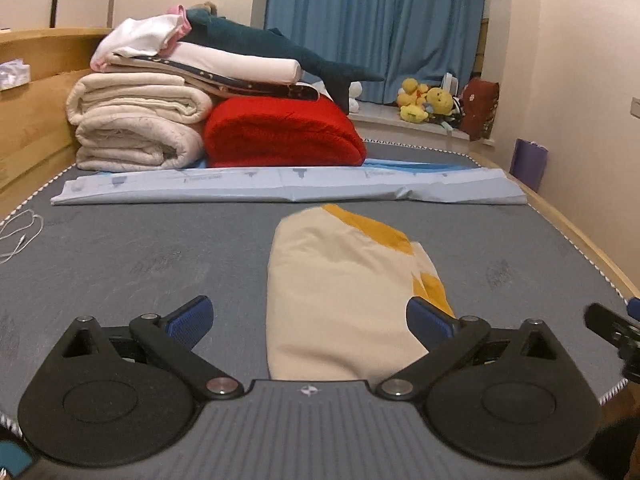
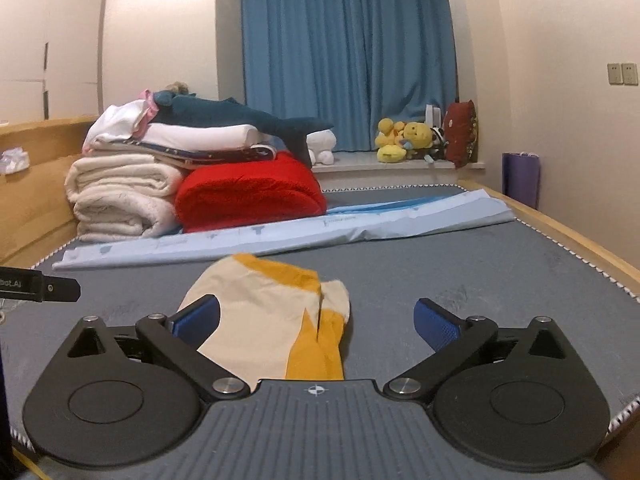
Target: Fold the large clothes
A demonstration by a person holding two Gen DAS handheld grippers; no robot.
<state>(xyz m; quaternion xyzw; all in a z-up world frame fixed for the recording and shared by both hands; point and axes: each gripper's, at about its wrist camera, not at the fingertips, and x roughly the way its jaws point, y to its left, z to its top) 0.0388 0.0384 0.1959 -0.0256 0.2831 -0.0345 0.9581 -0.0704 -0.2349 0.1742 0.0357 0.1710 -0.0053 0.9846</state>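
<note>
Left gripper (image 1: 308,316) spread wide, nothing held — folded cream-and-yellow garment (image 1: 340,284) lay just ahead, right gripper (image 2: 316,318) equally wide, empty — above the grey mattress (image 2: 480,276)

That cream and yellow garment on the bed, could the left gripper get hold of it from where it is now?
Probably yes. The left gripper is open, the garment lies flat right between its fingers, and nothing sits in the way.

My left gripper (image 1: 308,320) is matt black plastic with dimpled blue pads (image 1: 192,318) and shiny metal pivot pins. The cream-and-orange garment (image 1: 340,292) is soft matt cloth on the mattress (image 1: 140,256), whose grey fabric looks coarse. Bed frame (image 1: 32,120): smooth wood.
</note>
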